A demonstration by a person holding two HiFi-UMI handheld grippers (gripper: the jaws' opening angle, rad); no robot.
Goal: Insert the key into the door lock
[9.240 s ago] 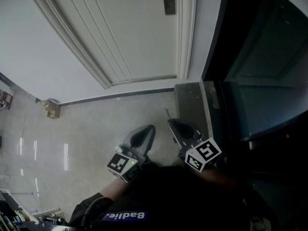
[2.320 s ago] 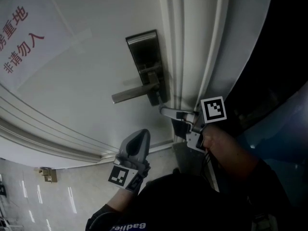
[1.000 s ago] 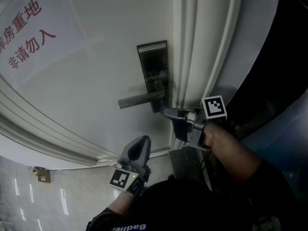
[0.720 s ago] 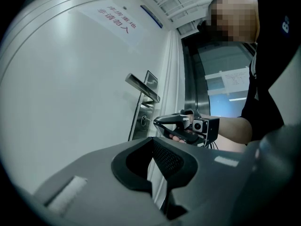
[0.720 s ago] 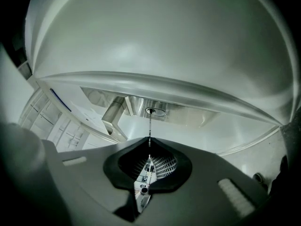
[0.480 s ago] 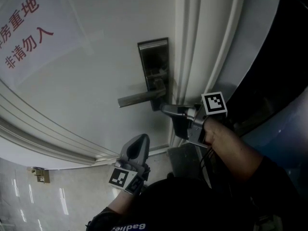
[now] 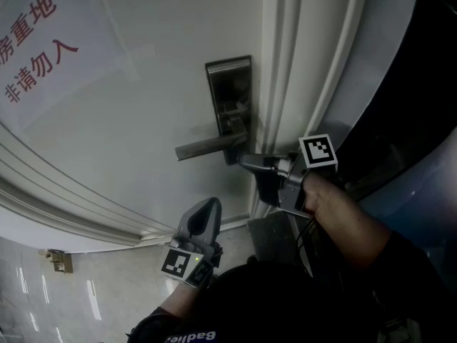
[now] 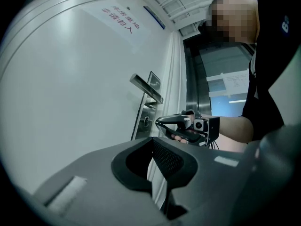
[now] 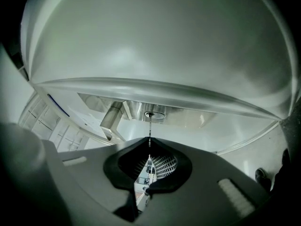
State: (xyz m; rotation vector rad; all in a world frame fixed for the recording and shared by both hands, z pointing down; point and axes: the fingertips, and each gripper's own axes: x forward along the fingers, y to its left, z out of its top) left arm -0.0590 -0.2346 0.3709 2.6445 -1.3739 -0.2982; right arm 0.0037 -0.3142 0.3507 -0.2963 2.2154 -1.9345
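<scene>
A steel lock plate with a lever handle sits on the white door. My right gripper is level at the plate's lower end, shut on a thin key. In the right gripper view the key's blade runs straight from the jaws to the round keyhole, with its tip at the slot. From the left gripper view the right gripper holds the key against the keyhole. My left gripper hangs lower, away from the door, shut and empty.
A paper notice with red characters is taped to the door at upper left. Raised door mouldings run beside the lock. A dark glass panel stands at the right. Shiny floor tiles and a small door stop lie lower left.
Since the earliest frame, both grippers have risen from low over the floor and the right one has reached the lock. Over the last second nothing has visibly moved.
</scene>
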